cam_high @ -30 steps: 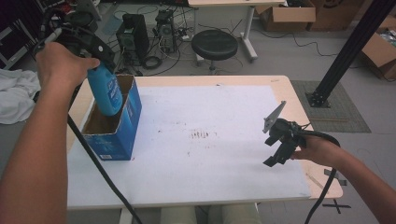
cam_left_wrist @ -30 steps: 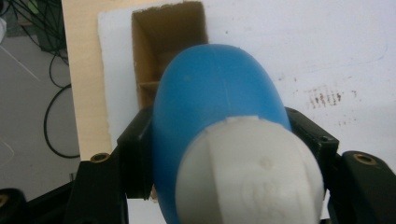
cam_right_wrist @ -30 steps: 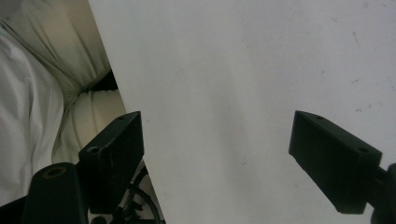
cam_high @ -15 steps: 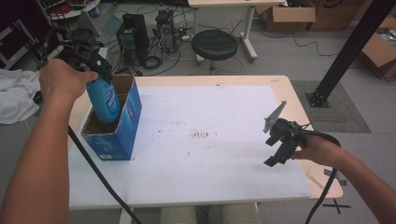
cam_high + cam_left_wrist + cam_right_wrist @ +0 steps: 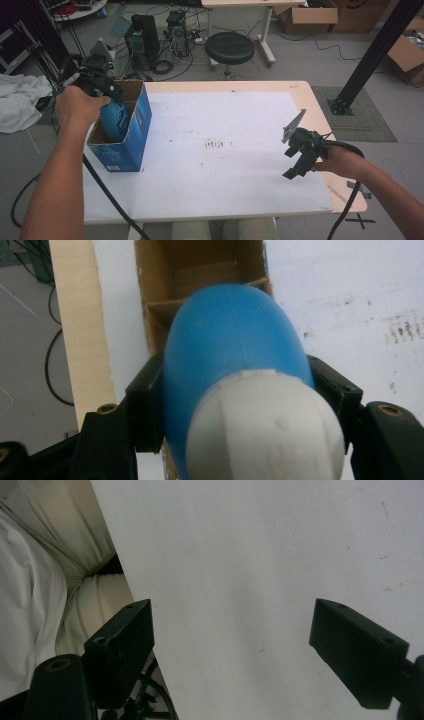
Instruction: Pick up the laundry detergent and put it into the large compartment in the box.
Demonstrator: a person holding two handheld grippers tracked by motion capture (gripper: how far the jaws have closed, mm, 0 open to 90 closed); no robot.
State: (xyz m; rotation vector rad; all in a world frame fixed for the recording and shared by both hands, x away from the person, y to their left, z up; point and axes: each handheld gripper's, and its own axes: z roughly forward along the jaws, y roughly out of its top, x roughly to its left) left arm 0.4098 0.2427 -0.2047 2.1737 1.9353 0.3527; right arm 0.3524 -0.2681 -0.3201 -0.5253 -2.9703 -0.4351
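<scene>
A blue bottle (image 5: 115, 119) with a white cap (image 5: 265, 430) stands partly inside an open blue cardboard box (image 5: 131, 145) at the table's left side. My left gripper (image 5: 97, 85) is shut on the bottle near its cap, its black pads (image 5: 145, 405) pressing on both flanks. In the left gripper view the bottle (image 5: 232, 335) points down into the box's brown interior (image 5: 200, 275). My right gripper (image 5: 297, 160) hovers over the white table top (image 5: 225, 125) at the right, jaws open with nothing between them (image 5: 232, 645).
The white sheet covers most of the wooden table; dark smudges (image 5: 215, 145) mark its middle. Behind the table stand a black stool (image 5: 230, 47) and computer towers (image 5: 142, 42). A black post (image 5: 370, 55) rises at the far right. The person's lap (image 5: 60, 580) lies by the near edge.
My left hand has sunk, taking the blue bottle down from above the box into it. The right gripper has stayed where it was.
</scene>
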